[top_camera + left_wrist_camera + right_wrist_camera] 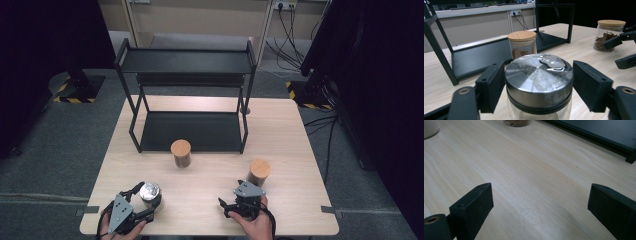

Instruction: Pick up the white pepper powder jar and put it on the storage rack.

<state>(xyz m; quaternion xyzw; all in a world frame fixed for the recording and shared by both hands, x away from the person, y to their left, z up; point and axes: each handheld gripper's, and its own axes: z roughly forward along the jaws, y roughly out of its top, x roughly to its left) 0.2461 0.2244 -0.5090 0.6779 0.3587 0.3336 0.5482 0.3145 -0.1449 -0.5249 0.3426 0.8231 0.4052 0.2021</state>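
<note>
Your left gripper (145, 202) has its fingers (491, 85) either side of the steel-lidded glass jar (539, 82), left one against the lid's rim, right one seemingly just shy; can't tell if the grip is firm. Your right gripper (226, 207) sits spread wide over bare counter (529, 177), holding nothing. Two wood-lidded jars (180, 153) stand beyond the fingers, before the black rack (190, 95).

A wooden table (295, 130) on grey carpet (65, 140) carries a black shelf (187, 62) beyond the grippers; a beige wall (200, 15) with sockets (285, 5) stands behind.
</note>
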